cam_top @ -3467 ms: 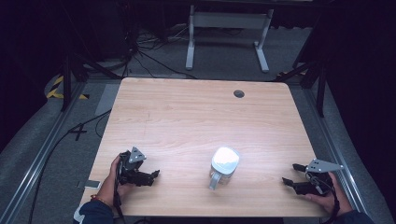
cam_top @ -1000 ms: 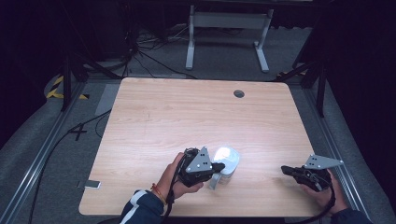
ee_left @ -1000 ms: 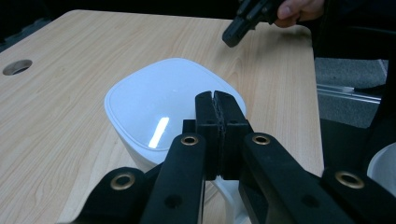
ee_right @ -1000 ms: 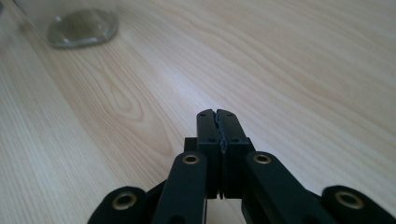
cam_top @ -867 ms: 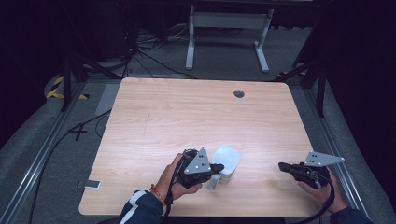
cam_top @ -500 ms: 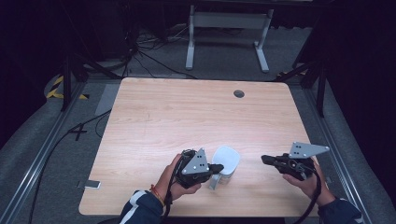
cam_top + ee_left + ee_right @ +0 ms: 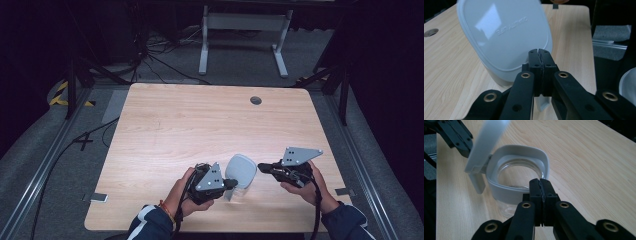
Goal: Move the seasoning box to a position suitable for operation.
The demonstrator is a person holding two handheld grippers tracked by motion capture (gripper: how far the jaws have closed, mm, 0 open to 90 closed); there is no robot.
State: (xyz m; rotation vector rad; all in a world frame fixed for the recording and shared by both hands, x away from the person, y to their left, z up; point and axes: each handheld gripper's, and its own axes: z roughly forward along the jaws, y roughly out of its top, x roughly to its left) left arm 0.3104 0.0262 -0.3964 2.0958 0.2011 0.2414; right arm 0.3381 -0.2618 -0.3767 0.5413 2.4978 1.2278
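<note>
Worktop [image 7: 190,120]: pale wood grain, round cable hole [image 7: 256,100] near the far edge, otherwise bare; dark room behind, grey floor, white stand legs [image 7: 243,30] and cables beyond. Clear glass jar [image 7: 520,173] with grey collar is seen standing near the front edge of the worktop, between both hands. Its hinged grey lid [image 7: 504,37] is swung up and tilted, so the opening step is judged mostly done; full fold-back of the lid and whatever goes in or comes out is judged left. Left hand-held gripper [image 7: 540,53]: jaws pressed together, tips at the lid's lower edge by its tab; whether the tab is pinched cannot be told. Right hand-held gripper [image 7: 540,183]: jaws together, nothing held, tips just at the collar's near rim
</note>
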